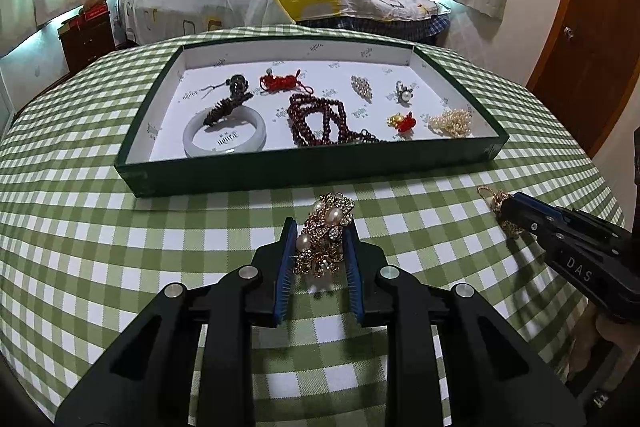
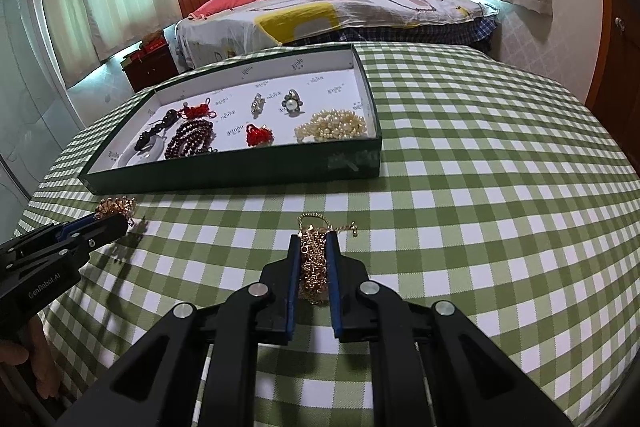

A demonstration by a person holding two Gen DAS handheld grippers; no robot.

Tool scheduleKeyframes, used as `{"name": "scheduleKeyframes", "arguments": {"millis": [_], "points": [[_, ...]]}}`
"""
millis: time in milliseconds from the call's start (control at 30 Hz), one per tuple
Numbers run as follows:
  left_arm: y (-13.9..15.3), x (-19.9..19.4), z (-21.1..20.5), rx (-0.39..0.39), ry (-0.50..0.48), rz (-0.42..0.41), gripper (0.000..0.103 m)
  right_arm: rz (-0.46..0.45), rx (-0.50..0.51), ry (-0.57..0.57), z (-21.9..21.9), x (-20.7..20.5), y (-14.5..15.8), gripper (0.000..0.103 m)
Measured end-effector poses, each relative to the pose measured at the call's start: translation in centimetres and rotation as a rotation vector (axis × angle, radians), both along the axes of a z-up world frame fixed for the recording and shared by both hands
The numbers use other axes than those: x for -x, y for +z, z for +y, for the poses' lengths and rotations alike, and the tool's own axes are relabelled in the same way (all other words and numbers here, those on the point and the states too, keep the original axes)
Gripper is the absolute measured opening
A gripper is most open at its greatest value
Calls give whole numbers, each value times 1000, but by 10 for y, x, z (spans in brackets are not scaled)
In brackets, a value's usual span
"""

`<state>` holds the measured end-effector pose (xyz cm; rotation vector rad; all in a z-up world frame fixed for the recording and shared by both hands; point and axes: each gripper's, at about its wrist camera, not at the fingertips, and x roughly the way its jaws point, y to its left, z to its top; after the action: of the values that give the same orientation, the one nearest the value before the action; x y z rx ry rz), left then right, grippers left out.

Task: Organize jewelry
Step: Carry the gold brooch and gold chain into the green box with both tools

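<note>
1. L gripper: blue pads clamped on gold brooch w/ pearls; brooch sits btwn the fingers, top sticking out past the tips, over the green check tablecloth, just in front of the tray's near wall.
2. R gripper: closed on bunched gold chain; loose end of chain trails past the tips twd the tray, lying on the cloth.
3. Green tray ahead of both tools, white lining. Inside: white bangle, dark red bead strand, red knot charm, pearl ring, pearl cluster, small red/gold piece.
4. Grippers apart, side by side, both near the tray's front edge.
</note>
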<state>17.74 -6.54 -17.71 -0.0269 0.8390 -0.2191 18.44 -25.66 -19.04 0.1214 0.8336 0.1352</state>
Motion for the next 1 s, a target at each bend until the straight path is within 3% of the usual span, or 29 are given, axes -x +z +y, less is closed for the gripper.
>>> {"name": "scheduleKeyframes", "arguments": {"millis": [367,733,1000], "points": [[18,6,5,19,4,-40,23,-73,-17,16,4,8,31,13],[63,9,12,72,12,-126,23,-179,-35,39,9,7,76,13],[101,-14,12,115,8,-204,23,-272,-40,66,14,-15,112,13]]}}
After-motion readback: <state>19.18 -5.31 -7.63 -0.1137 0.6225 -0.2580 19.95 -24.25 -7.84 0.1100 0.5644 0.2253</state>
